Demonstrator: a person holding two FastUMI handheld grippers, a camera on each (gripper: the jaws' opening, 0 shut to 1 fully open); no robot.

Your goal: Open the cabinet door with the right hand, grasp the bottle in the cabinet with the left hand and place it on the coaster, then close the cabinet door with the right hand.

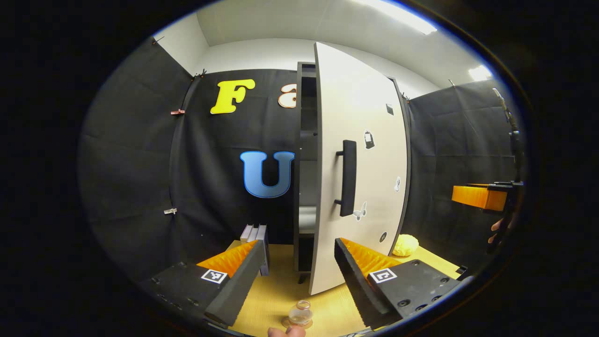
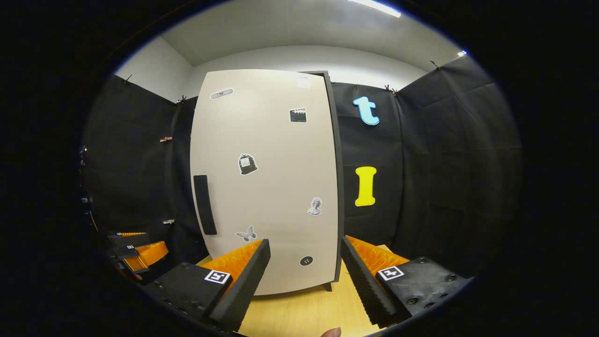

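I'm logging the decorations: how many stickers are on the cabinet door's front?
7 on the cabinet door: pill-shaped top left, pale label top right, clapperboard, bag, bust, butterfly, button.

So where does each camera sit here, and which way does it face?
Left gripper view: rides the left gripper, facing the half-open beige cabinet door edge-on; small clear glass bottle and a fingertip below.
Right gripper view: rides the right gripper, facing the door's front.
Shared: door, black handle, light wooden table.
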